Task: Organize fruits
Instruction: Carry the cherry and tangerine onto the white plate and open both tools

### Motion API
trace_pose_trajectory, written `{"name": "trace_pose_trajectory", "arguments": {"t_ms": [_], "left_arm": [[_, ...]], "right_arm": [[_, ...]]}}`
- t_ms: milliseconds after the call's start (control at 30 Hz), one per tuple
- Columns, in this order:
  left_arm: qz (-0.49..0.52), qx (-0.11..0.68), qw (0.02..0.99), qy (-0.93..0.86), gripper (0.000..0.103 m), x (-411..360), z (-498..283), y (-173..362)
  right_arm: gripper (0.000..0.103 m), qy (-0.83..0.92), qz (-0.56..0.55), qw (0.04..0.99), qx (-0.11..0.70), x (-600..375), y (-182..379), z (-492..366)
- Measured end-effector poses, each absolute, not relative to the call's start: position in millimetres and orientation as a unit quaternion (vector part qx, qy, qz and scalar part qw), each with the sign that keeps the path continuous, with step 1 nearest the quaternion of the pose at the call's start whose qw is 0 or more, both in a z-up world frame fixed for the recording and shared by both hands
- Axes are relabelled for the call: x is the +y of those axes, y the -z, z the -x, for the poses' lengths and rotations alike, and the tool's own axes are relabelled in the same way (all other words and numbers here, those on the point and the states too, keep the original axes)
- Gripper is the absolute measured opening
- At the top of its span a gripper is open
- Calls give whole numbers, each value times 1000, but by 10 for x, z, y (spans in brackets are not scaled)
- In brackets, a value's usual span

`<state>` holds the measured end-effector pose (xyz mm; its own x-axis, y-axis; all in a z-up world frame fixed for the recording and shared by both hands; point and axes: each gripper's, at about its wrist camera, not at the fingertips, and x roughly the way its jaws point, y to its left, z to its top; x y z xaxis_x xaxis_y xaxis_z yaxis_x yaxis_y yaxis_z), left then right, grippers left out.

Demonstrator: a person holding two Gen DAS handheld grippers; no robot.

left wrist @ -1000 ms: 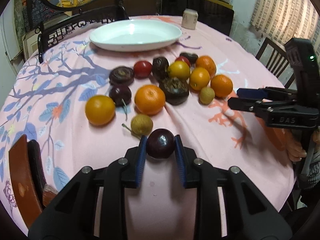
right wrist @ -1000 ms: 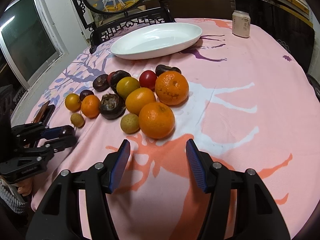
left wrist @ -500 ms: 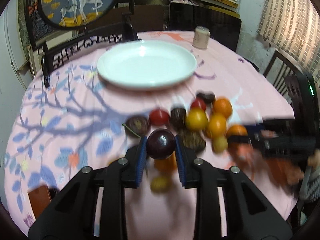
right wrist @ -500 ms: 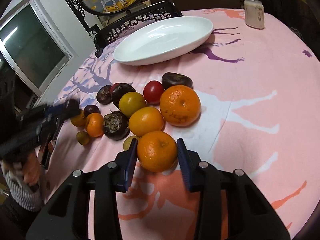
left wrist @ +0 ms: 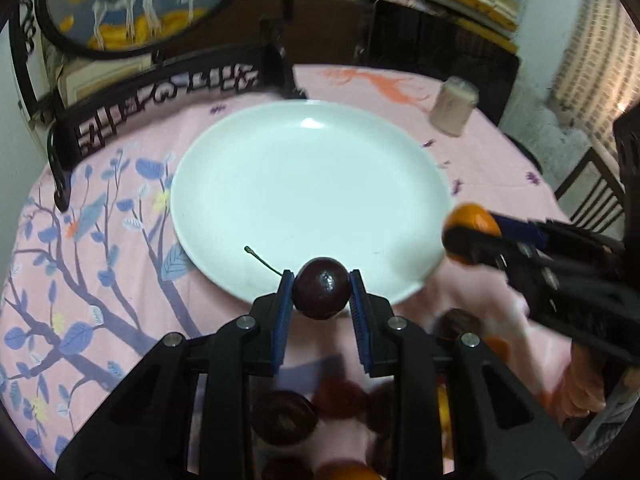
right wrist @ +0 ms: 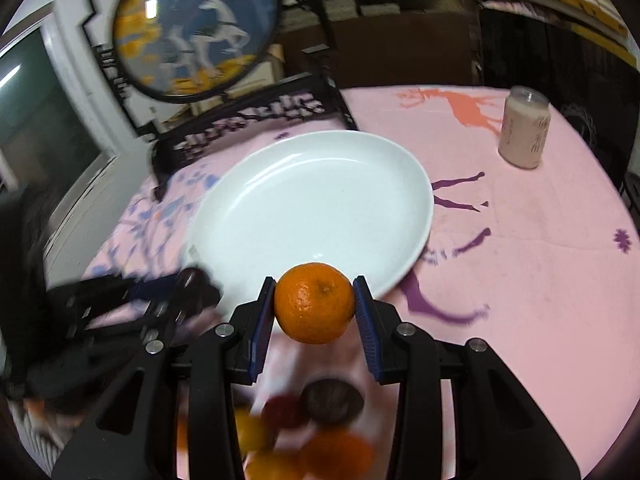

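Left tool (left wrist: 321, 294): blue pads clamped on a dark cherry (left wrist: 320, 293), held off the counter (left wrist: 500, 152) at the near rim of the white plate (left wrist: 304, 184). The cherry's thin stem points up and to the left over the plate's surface.

Right tool (right wrist: 315, 304): blue pads pressed against both sides of an orange mandarin (right wrist: 314, 302), likewise raised, with the plate's near rim just beyond the fingertips. In the left wrist view this tool enters from the right, blurred, its mandarin beside the plate's right edge; in the right wrist view the left tool appears at the left, also blurred, close to the plate's left edge.

The plate lies ahead of both tools and holds no fruit. Remaining fruits (right wrist: 312, 432), orange, yellow, red and dark, lie on the pink patterned cloth beneath and behind the fingers, blurred so that single pieces cannot be counted.

A pale can (right wrist: 524, 133) stands upright far ahead and to the right of the right tool, well apart from the plate. Beyond the plate stand a dark carved chair back (left wrist: 160, 96) and a round framed picture (right wrist: 192, 28).
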<state>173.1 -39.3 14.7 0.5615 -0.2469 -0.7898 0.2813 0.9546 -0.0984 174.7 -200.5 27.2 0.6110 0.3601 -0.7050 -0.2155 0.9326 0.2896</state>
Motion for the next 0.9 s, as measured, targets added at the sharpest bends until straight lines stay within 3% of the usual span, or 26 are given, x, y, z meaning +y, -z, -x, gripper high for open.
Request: {"name": "trace_pose_trajectory", "arguments": {"t_ms": [167, 300, 367, 433, 900], "left_arm": [[-9, 447, 883, 144, 30, -369, -1829, -53], [-8, 437, 889, 138, 55, -333, -1805, -76], [-2, 434, 891, 135, 56, -300, -1795, -92], [6, 433, 891, 133, 57, -266, -1787, -99], [29, 400, 911, 98, 63, 285, -1200, -278]], "right_arm": [[41, -167, -107, 883, 425, -2011, -124, -2013], [41, -178, -112, 883, 419, -2050, -127, -1970], [46, -180, -116, 884, 416, -2049, -143, -1950], [65, -176, -118, 887, 410, -2041, -167, -1938], [65, -197, -145, 889, 387, -2284, -293, -1264]]}}
